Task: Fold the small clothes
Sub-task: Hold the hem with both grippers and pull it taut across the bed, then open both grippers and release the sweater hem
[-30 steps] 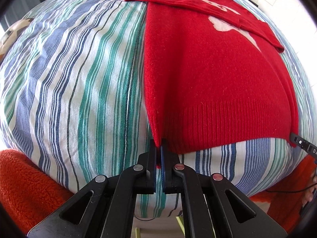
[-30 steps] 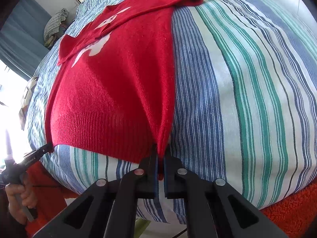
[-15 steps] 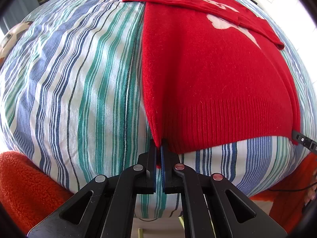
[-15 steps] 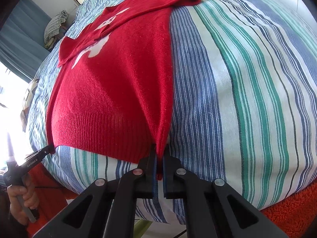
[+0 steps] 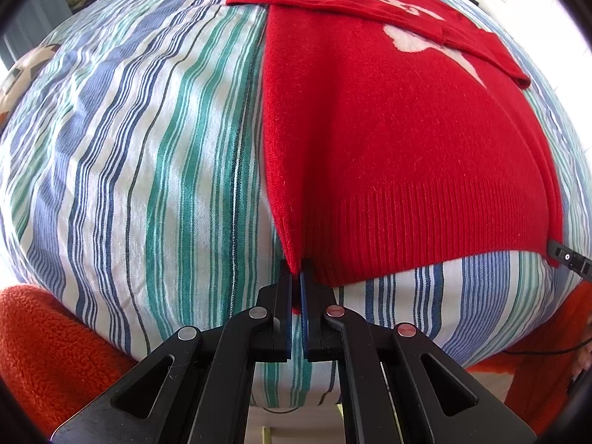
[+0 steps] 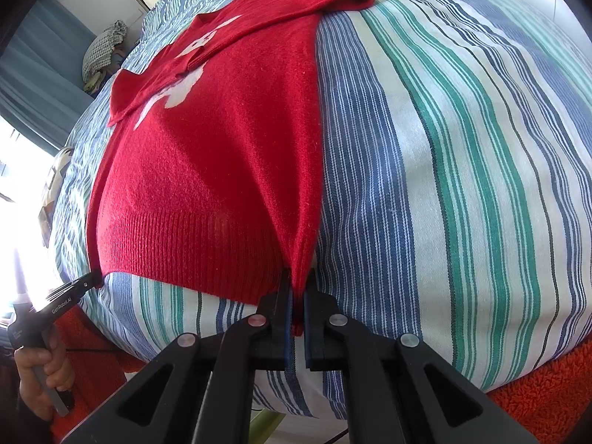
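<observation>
At the bottom of each view, a black claw pinches a ribbed hem corner: left claw point(image 5: 296, 281), right claw point(image 6: 298, 285), both clenched on the red knit sweater point(image 5: 399, 148). It lies flat mid-frame on the striped sheet point(image 5: 148, 148), sleeves folded across its top.
</observation>
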`<state>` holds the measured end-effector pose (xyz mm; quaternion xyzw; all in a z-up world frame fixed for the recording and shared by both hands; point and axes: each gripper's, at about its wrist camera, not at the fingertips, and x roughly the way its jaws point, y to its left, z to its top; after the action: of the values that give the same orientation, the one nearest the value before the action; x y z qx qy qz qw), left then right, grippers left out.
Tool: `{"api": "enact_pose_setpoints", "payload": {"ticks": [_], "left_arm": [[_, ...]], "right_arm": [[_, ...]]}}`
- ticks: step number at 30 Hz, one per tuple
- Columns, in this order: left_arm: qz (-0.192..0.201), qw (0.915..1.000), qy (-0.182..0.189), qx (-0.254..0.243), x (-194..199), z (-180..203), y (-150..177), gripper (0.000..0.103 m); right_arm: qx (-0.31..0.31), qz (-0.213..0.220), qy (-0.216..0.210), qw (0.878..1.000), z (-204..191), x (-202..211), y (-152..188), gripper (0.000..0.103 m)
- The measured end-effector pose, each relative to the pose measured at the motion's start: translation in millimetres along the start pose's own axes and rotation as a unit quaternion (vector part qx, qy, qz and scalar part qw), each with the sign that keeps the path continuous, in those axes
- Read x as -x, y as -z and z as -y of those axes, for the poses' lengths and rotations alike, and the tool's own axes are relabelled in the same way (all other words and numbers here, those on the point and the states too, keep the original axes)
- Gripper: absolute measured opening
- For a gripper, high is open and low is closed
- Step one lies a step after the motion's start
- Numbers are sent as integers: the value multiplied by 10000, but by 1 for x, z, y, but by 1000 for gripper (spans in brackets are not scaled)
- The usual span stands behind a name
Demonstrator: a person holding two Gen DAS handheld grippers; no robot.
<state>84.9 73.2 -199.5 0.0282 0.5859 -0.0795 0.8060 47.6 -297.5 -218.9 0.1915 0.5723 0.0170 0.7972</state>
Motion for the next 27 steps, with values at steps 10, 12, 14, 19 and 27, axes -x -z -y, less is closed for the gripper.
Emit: {"api": "enact_pose_setpoints", "payload": {"ticks": [10,12,14,19,27], "left_arm": [[8,10000,-53,-72,0,2,1,2],[1,10000,-62,-62,2,2,2,2],[-12,9999,-132,-104,3,4,3,2],[-17,9978,-494,-440,4,21,7,3],[-420,9931,-794,-750,15,31,28,15]], "right_arm": [[-188,-21,-143,9997,5,1,-1,2],[-211,-36,-125,9997,4,2,-1,2],[-205,-24,-100,9997,3,5,0,2],[-103,-50,-42,9999,-1,7,1,3],[-163,-393,23,9991,2,22,7,16]]}}
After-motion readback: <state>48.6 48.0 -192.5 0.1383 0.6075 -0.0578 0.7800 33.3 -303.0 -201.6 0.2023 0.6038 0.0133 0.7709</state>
